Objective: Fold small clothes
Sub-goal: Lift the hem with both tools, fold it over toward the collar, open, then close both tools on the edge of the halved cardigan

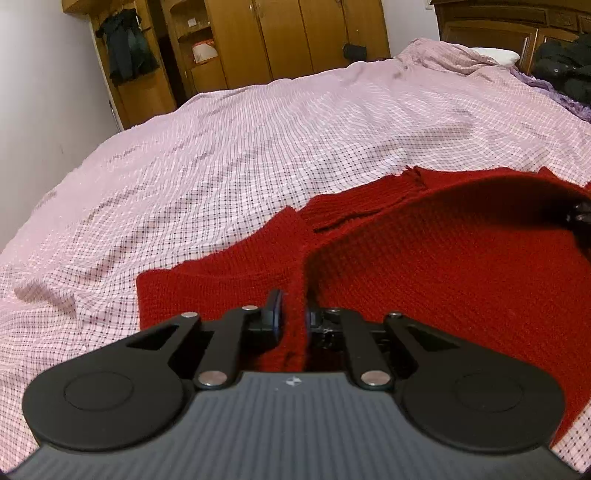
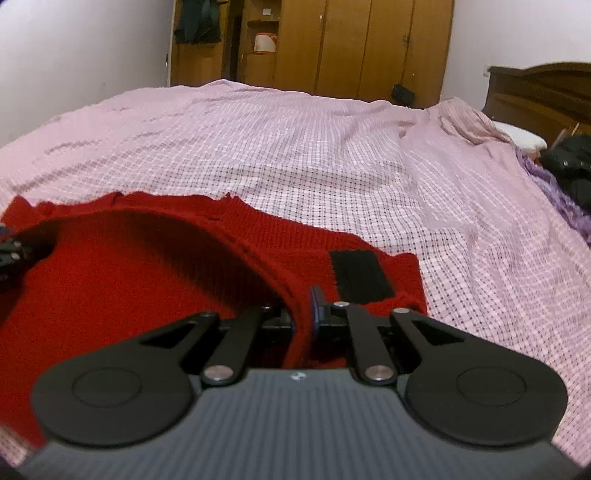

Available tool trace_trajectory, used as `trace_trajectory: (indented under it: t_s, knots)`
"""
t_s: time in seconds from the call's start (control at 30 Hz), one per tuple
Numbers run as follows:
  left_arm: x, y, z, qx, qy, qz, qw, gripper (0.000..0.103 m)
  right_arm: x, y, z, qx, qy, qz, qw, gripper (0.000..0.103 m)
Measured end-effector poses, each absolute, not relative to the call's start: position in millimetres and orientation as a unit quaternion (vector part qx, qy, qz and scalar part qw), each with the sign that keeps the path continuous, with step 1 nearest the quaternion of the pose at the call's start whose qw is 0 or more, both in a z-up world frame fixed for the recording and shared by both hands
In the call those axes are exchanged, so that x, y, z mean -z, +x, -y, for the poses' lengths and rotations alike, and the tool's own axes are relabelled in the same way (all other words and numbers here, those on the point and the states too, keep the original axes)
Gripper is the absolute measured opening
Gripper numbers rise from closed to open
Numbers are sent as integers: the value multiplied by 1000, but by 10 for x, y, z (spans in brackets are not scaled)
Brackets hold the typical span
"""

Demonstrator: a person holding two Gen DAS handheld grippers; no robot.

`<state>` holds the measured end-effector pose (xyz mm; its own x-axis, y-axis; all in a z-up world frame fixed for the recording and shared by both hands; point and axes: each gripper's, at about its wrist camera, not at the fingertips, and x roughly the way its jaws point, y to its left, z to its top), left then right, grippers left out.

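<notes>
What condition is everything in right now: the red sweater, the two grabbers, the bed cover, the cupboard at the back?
Red sweater: partly folded, near edge lifted off the bed, pinched at two spots.
Left gripper: shut on the sweater's edge.
Right gripper: shut on the sweater's edge, beside a black patch.
Bed cover: spread out, wrinkled, bunched near the headboard.
Cupboard: tall doors closed; open shelves to their left.

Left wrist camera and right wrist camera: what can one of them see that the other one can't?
Only the left wrist view shows the left gripper shut on the red sweater.

Only the right wrist view shows the right gripper shut on that sweater's other side, plus a black patch on the knit.

Both show the pink checked bedspread, the wooden wardrobe and dark clothes by the headboard.
</notes>
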<state>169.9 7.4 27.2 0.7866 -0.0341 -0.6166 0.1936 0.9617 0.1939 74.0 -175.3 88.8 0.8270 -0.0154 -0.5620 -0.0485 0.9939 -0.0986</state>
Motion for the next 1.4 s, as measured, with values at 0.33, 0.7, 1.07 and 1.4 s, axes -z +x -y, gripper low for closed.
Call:
trace_trajectory:
  t_s: [0.33, 0.7, 1.07, 1.4]
  knots:
    - [-636, 1239, -293, 73, 77, -322, 941, 63, -1009, 595, 1979, -49, 2, -295, 954, 24]
    - [-972, 689, -740, 42, 79, -284, 955, 76, -1077, 426, 2054, -78, -17, -292, 953, 41]
    - [-606, 990, -1296, 3, 19, -330, 944, 76, -1148, 494, 2232, -86, 26, -309, 947, 41]
    - [-394, 1229, -1704, 43, -165, -369, 914, 76, -1182, 607, 2343, -115, 51, -324, 938, 60]
